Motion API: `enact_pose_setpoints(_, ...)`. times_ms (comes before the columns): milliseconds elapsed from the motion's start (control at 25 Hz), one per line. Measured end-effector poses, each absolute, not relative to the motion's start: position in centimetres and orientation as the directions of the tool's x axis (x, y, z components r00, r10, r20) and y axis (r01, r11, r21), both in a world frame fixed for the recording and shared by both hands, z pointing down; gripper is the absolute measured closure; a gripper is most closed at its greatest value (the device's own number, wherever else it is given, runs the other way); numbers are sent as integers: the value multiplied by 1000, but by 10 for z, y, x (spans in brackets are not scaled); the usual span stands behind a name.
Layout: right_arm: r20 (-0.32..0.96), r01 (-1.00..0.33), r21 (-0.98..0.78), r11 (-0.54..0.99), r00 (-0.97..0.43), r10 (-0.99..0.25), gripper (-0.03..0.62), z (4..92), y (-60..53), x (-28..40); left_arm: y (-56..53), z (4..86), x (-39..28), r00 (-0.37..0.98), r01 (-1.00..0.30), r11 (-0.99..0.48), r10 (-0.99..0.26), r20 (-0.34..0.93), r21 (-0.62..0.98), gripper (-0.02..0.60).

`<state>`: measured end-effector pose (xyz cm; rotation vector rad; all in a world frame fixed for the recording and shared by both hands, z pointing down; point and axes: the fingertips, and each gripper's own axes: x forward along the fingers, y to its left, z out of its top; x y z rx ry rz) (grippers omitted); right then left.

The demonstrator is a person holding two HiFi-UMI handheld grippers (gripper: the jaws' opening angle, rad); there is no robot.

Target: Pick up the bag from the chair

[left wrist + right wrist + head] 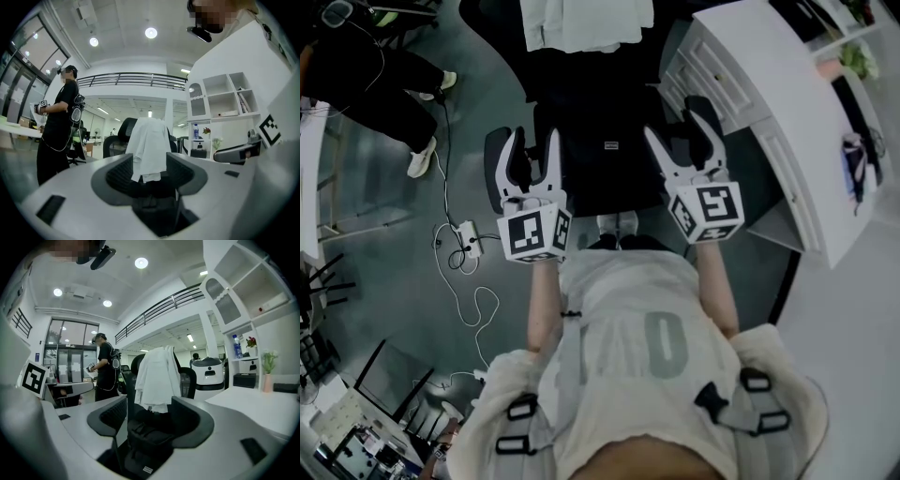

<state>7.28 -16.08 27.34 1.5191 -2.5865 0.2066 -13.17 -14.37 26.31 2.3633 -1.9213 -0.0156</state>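
Held wide apart and empty, left claw [532, 155] and right claw [684, 136] hover over the bag [150, 432] on the chair [190, 380] seat, below the shirt [586, 23] draped on its back, apparently lining up a grab.

You stand on a grey floor [384, 281]. To your left a white power strip [469, 238] lies on it, its cable [478, 309] looping toward you. Ahead stands the black chair [581, 75], with the bag [609, 169] on its seat and a white cabinet [759, 103] just right.
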Motion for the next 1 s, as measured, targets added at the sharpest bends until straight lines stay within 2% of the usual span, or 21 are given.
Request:
enact_pose_setpoints(360, 186, -875, -71, 479, -484, -855, 324, 276, -168, 72, -151, 276, -137, 192, -978, -184, -978, 82, 95, 379)
enact_pose_setpoints(560, 207, -873, -53, 484, -484, -850, 324, 299, -184, 72, -159, 311, -146, 174, -977, -156, -977, 120, 145, 379)
enact_pose_setpoints(880, 188, -907, -95, 409, -420, -888, 325, 373, -256, 90, -220, 383, -168, 133, -986, -121, -985, 109, 112, 379)
enact_pose_setpoints(1000, 208, -919, -111, 379, -395, -895, 324, 422, -265, 97, -222, 437, -174, 121, -987, -106, -985, 120, 120, 379)
